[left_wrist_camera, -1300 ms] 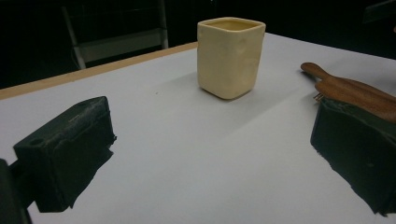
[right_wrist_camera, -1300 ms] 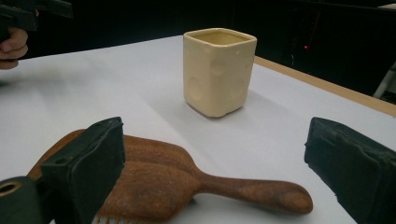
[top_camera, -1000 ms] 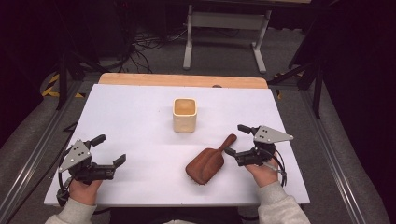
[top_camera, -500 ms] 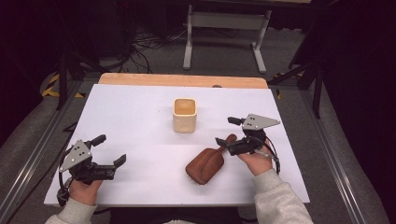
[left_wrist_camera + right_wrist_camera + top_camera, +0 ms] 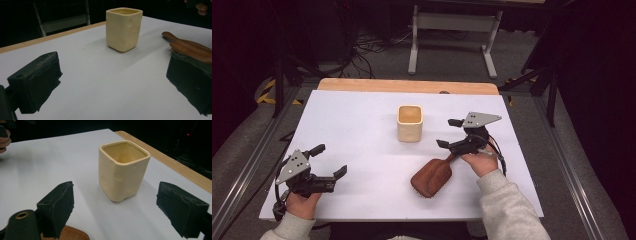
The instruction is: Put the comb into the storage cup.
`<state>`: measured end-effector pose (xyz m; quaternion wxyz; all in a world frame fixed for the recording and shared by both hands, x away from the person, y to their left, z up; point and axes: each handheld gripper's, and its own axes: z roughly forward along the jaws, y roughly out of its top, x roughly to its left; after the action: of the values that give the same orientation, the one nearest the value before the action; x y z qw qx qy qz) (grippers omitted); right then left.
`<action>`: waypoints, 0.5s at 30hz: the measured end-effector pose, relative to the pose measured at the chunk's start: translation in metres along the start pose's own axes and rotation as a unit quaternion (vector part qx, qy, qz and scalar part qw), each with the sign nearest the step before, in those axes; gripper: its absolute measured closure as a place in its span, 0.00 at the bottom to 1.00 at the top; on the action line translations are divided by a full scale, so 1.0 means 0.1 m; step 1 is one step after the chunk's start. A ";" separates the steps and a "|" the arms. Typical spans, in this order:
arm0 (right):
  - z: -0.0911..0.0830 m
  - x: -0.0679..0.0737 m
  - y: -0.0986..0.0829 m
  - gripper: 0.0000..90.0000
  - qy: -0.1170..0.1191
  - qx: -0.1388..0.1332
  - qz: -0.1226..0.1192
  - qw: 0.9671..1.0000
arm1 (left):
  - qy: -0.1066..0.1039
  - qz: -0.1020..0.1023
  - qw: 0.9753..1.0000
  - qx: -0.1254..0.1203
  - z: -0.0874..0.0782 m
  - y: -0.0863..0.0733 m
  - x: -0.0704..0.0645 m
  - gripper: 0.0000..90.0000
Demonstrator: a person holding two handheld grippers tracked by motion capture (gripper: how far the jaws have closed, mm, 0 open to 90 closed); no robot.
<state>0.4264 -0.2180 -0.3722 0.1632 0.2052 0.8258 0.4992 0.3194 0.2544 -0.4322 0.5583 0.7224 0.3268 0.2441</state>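
From the high view, a cream cup stands upright near the middle of the white surface. A wooden brush lies nearer the person, its handle angled toward the right gripper, which hangs above the handle with jaws spread, facing the cup. The left gripper sits low at the near left corner, jaws spread and empty, well apart from both things.

In the left gripper view, the cup stands ahead between the spread jaws, and the brush lies at the right.

In the right gripper view, the cup stands just ahead between wide-open jaws, untouched. The brush shows at the bottom edge.
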 end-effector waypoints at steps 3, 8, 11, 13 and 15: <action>0.05 -0.02 0.03 0.18 0.005 0.007 -0.001 1.000 | -0.001 -0.001 1.000 0.000 0.00 0.00 0.00 0.00; 0.11 -0.07 0.05 0.23 0.010 0.030 -0.006 0.999 | 0.000 -0.001 1.000 0.000 0.00 0.00 0.01 0.00; 0.14 -0.10 0.07 0.31 0.014 0.046 -0.014 0.999 | 0.000 0.000 1.000 0.000 0.00 0.00 0.01 0.00; 0.15 -0.11 0.08 0.41 0.016 0.060 -0.020 0.998 | 0.001 0.000 1.000 0.000 0.01 -0.01 0.01 0.00; 0.17 -0.13 0.08 0.58 0.018 0.075 -0.023 0.997 | 0.001 0.000 1.000 -0.001 0.00 0.00 0.01 0.00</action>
<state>0.4469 -0.2089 -0.3720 0.1442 0.1891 0.8684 0.4352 0.3199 0.2549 -0.4328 0.5584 0.7216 0.3276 0.2452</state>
